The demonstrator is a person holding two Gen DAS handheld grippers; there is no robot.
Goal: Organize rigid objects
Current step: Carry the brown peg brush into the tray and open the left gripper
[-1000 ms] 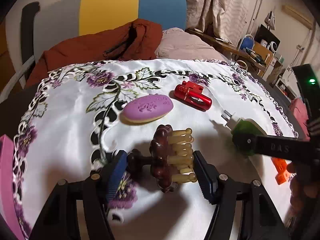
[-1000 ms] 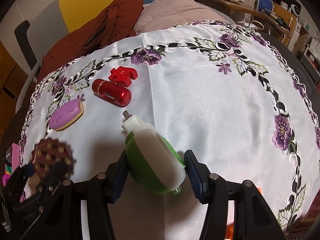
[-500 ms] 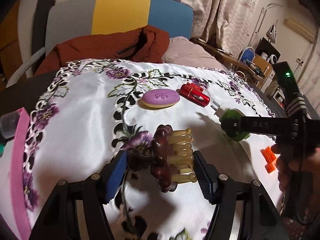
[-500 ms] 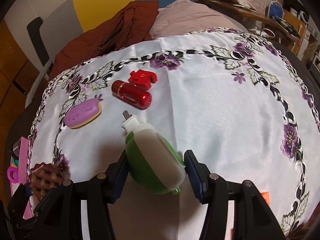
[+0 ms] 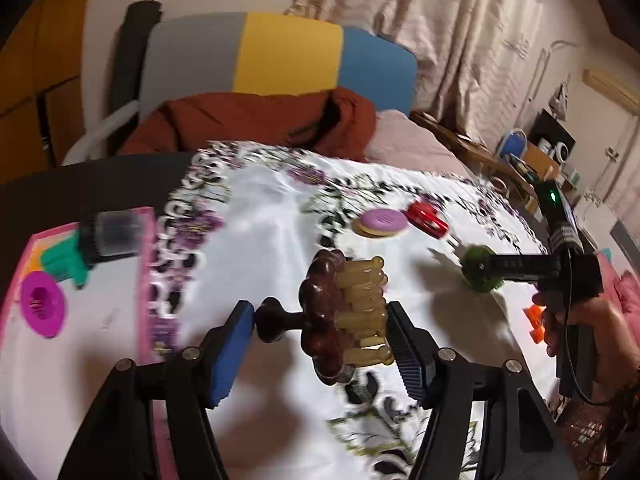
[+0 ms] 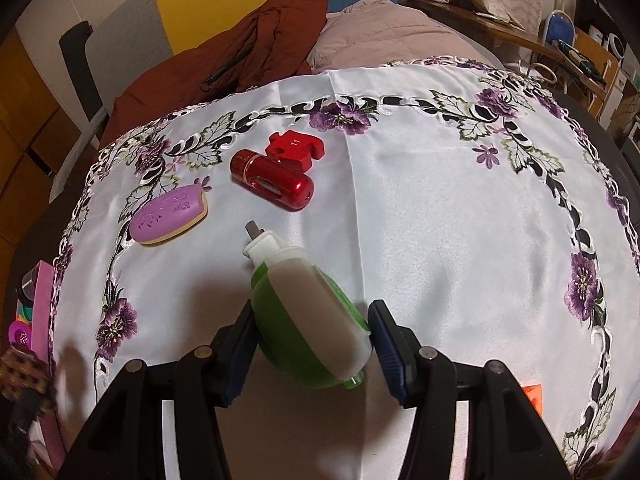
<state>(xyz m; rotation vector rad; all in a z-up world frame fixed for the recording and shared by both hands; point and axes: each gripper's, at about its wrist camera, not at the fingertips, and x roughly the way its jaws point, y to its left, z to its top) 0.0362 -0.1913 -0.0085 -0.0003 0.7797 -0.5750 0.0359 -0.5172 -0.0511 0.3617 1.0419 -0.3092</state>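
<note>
Left wrist view: left gripper (image 5: 320, 336), jaws clamping massager (image 5: 340, 316), judged mid-carry toward tray (image 5: 146, 280) at 9 o'clock; right gripper (image 6: 310, 344) gripped plug-in (image 6: 308, 312); release into the tray next.

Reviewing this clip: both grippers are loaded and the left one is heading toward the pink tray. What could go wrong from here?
1. The left gripper pinches the brown wooden knobbed massager between its handle knob and peg tips; that narrow hold could let it pivot or slip.
2. The pink tray already holds a purple round piece and a teal-and-black item, so a drop may knock them.
3. The right gripper holds the rounded green-and-white plug-in device, which could squirt out.
</note>
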